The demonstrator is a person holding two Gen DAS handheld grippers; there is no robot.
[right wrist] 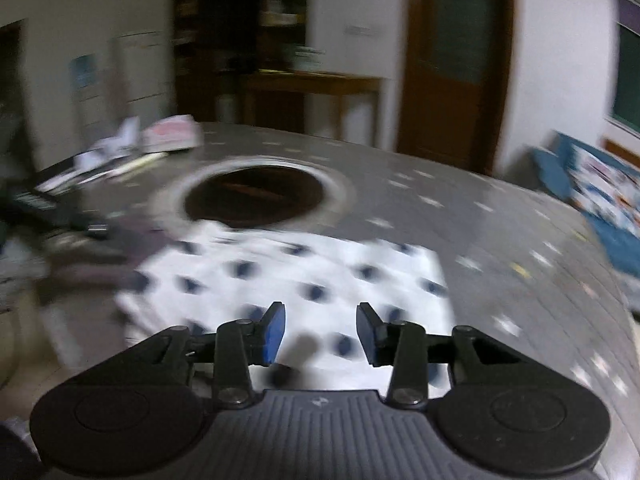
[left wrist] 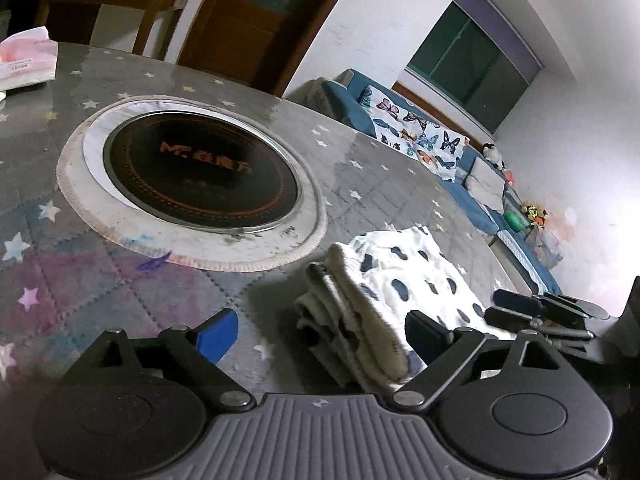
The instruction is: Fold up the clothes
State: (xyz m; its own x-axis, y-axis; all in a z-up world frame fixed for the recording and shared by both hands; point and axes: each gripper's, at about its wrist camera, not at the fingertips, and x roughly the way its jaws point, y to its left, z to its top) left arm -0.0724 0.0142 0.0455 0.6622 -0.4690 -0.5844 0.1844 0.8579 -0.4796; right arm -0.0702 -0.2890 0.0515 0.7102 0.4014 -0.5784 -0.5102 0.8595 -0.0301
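Note:
A folded white cloth with dark blue spots [left wrist: 400,280] lies on the grey star-patterned table cover [left wrist: 120,300], its stacked edges facing the left wrist camera. My left gripper [left wrist: 320,336] is open wide just above the table, and the cloth's folded edge sits between and ahead of its fingers without being pinched. My right gripper [left wrist: 516,308] reaches in over the cloth's right side. The right wrist view is blurred by motion. There my right gripper [right wrist: 320,332] hovers open over the spotted cloth [right wrist: 300,280], with nothing between its blue pads [right wrist: 274,332].
A round black hob [left wrist: 200,172] with a white ring sits in the table's centre. A tissue pack [left wrist: 24,60] and papers [right wrist: 168,136] lie at the far side. A blue sofa [left wrist: 440,148] stands beyond the table's edge.

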